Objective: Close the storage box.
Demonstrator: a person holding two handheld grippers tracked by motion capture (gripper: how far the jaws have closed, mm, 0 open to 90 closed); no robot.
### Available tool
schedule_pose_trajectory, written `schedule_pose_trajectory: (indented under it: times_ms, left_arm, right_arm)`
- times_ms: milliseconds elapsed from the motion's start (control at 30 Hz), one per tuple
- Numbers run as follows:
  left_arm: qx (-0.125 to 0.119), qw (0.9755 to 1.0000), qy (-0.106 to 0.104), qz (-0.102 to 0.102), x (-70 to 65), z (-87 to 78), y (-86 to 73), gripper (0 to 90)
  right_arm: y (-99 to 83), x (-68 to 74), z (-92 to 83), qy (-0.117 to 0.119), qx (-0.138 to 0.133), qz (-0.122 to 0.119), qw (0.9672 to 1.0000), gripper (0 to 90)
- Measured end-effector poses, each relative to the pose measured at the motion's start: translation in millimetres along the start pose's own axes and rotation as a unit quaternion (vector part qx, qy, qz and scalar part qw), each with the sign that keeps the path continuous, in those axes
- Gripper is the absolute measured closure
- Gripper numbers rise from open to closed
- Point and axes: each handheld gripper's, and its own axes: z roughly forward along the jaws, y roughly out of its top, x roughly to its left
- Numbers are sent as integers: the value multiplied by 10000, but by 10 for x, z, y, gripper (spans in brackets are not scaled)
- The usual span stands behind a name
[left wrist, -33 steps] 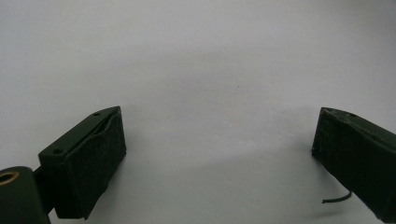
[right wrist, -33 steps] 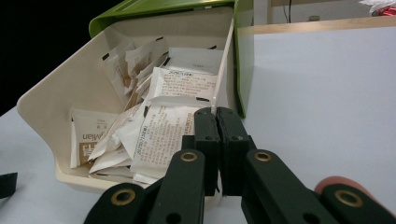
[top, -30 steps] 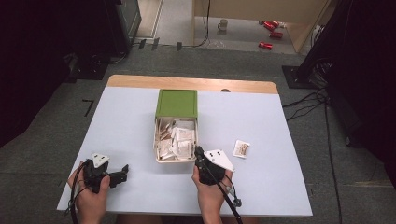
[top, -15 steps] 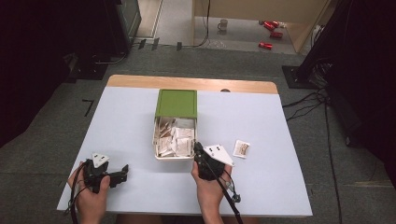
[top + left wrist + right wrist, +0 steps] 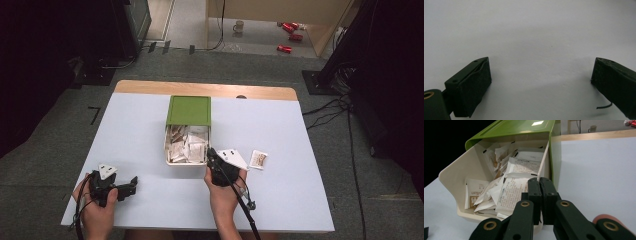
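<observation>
Two tongs are working here, L to R. Left tongs [image 5: 131, 182] are sitting idle near the front-left corner of the table [image 5: 135, 125], well apart from everything else. In the left gripper view its jaws are standing wide open with nothing btwn them but bare tabletop.

Mid-table, the box [image 5: 166, 150] is lying with its green lid [image 5: 189, 110] flipped back, and a heap of packets [image 5: 186, 147] is filling the open part, loose and overlapping.

Right tongs [image 5: 210, 152] are reaching in at the box's front-right corner. In the right gripper view the jaws are pressing together, pinching what looks like one thin packet [image 5: 543, 157] edge-on; it's standing up along the box's right inner wall, not yet clear of the box.

Just right of that hand, one lone packet [image 5: 258, 159] is lying flat on the table, near the box but not touching it.

Progress, as I'm judging it: the job is taking packets out of the box and laying them on the table. One is out, a second is getting gripped but is not out yet, and most of the heap is waiting inside. So it's early days, w/ the bulk left to do.
</observation>
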Motion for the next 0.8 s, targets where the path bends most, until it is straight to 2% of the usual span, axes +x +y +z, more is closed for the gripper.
schedule_pose_trajectory:
  times_ms: [800]
  left_arm:
    - [-6,10000,0,-8,-1,1,0,30]
  right_arm:
    - [110,-36,213,-86,28,-18,10000,891]
